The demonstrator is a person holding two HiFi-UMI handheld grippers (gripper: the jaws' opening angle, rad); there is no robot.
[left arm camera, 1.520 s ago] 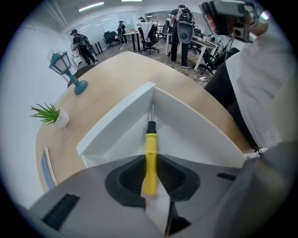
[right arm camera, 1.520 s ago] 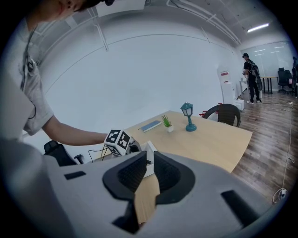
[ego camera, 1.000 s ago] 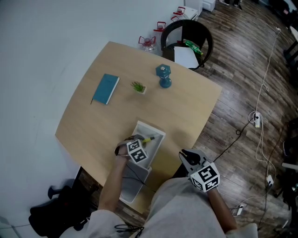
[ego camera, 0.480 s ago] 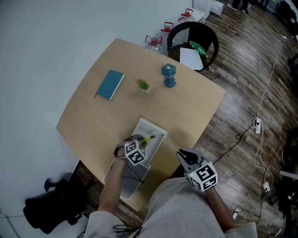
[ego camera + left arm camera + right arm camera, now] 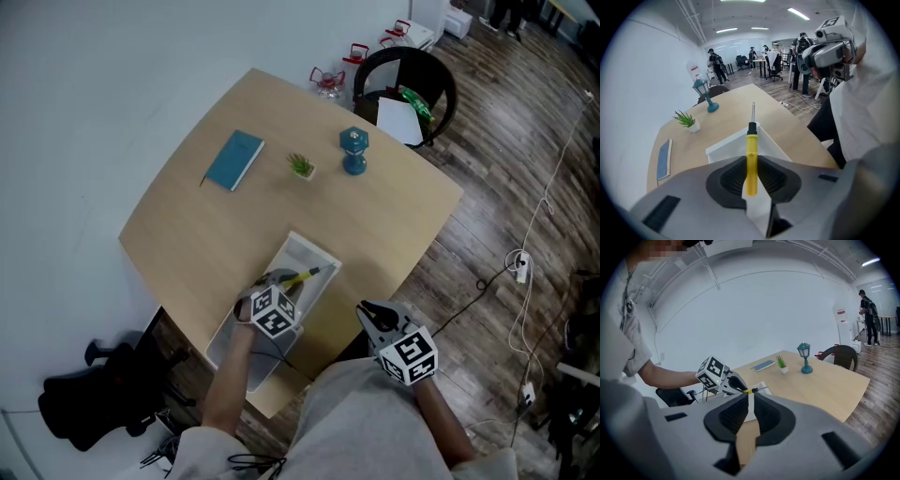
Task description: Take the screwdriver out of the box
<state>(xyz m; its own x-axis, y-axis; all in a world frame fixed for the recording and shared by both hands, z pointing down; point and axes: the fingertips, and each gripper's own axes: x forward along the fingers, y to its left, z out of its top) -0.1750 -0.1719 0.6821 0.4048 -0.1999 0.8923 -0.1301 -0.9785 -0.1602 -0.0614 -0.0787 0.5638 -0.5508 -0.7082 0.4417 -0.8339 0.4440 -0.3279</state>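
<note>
While the left tongs (image 5: 751, 165) pinch the screwdriver (image 5: 751, 147) over the box (image 5: 727, 146), the right tongs (image 5: 749, 404) gape empty.

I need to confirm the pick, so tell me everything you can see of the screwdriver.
The screwdriver has a yellow, plastic-looking handle, a black collar and a thin metal shaft. The fingers of the left gripper clamp the handle from both sides; the shaft points away, over the far rim of the white box. Nothing else appears to touch it.
</note>
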